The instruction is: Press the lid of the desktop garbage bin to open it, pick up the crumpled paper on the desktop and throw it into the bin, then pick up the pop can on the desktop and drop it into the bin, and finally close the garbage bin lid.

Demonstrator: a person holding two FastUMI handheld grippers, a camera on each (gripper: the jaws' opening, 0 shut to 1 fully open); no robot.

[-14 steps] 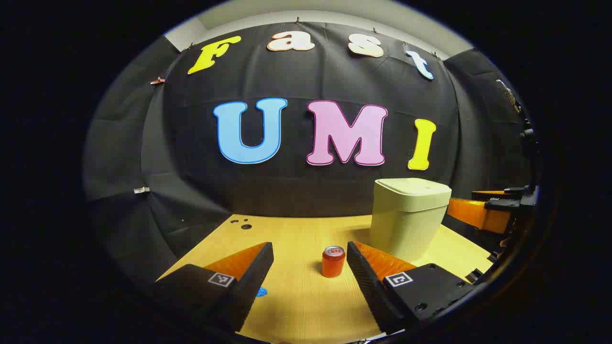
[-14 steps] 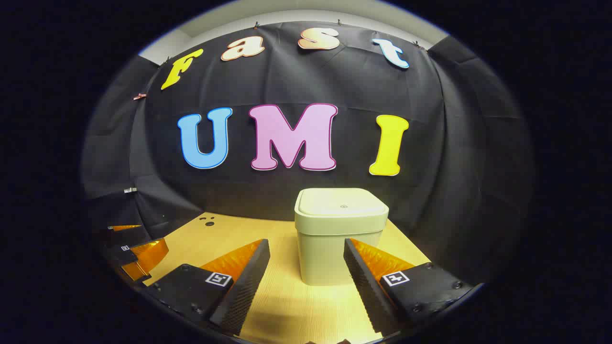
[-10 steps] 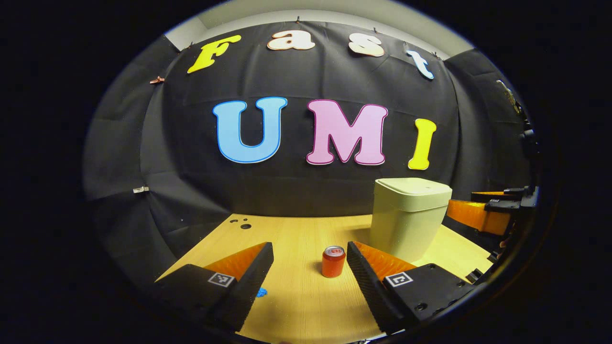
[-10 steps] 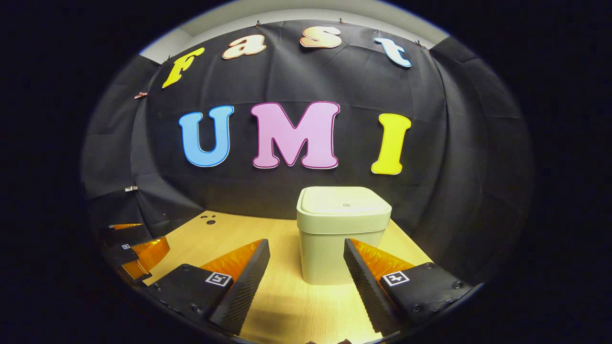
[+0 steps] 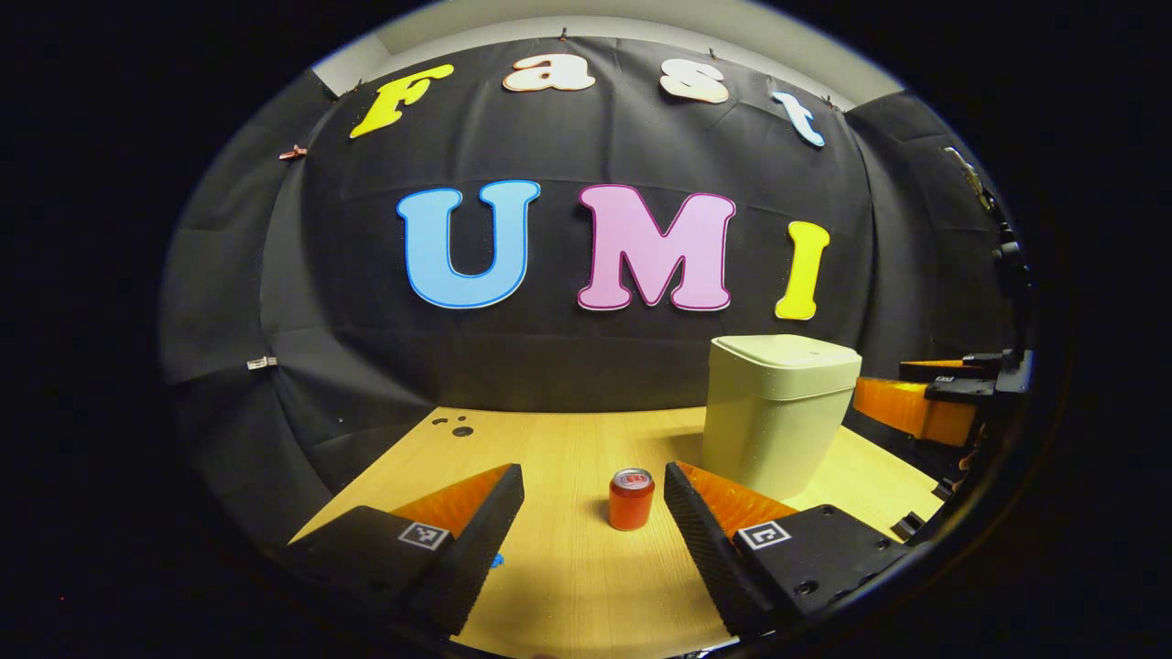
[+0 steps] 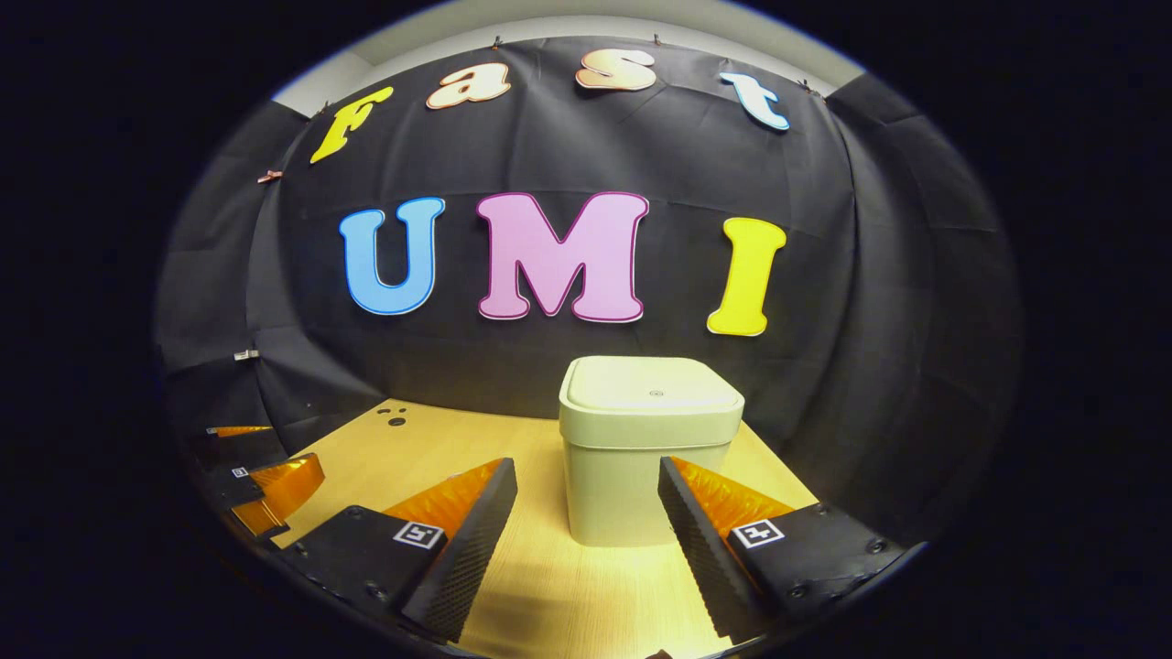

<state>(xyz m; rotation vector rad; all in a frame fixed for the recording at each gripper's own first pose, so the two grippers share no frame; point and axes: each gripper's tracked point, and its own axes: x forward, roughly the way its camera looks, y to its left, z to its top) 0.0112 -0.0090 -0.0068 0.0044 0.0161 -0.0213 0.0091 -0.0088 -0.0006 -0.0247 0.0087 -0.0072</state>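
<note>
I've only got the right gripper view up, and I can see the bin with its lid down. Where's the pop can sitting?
Observer: In the left gripper view the pop can stands upright on the table, just ahead of the left gripper and to the left of the bin in that view.
Operator: Is the left gripper holding it?
Observer: No. Its jaws stand open, and the can sits apart from both fingers, nearer the right-hand one.
Operator: And the crumpled paper?
Observer: A small blue scrap peeks out beside the left-hand finger, mostly hidden. I cannot tell whether it is the paper.
</note>
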